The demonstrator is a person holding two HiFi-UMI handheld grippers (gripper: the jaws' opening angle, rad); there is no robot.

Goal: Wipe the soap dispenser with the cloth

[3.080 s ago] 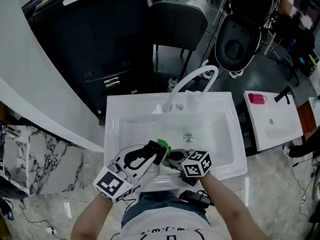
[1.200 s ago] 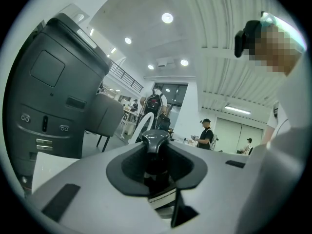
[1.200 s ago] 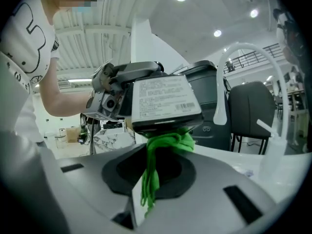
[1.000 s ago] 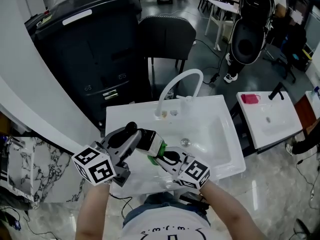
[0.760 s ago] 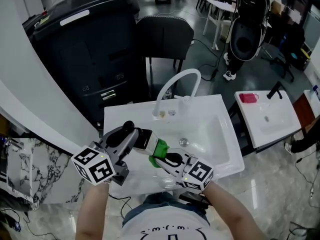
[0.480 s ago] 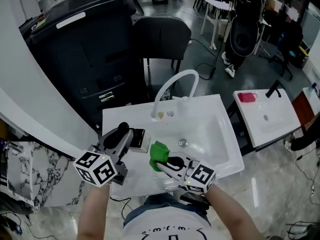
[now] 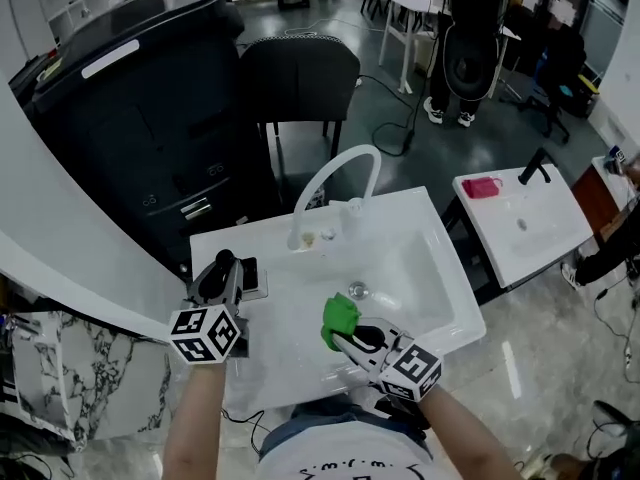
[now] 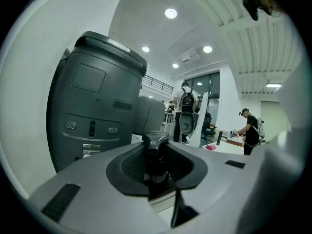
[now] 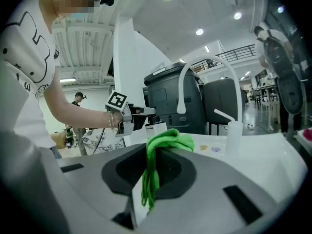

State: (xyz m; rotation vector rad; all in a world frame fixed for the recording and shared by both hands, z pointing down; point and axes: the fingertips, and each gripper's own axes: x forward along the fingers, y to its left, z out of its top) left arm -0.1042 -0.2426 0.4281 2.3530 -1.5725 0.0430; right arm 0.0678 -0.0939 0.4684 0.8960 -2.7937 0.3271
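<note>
A second ago the soap dispenser was over the basin, right against the cloth. Now the two are well apart. The left gripper has carried the dispenser out to the left ledge of the sink, where it appears to rest upright. The jaws stay clamped on its black pump top, which sits between them in the left gripper view. The right gripper has stayed over the front of the basin and is clenched on the green cloth. The cloth bunches above the jaws and hangs down between them. From that side the left gripper and the white-labelled dispenser show beyond the cloth.

The sink is white and glossy, with a curved white faucet at the back and a drain near the cloth. Behind it stand a big dark cabinet and a dark chair. A second white sink stands to the right, and the floor is pale marble.
</note>
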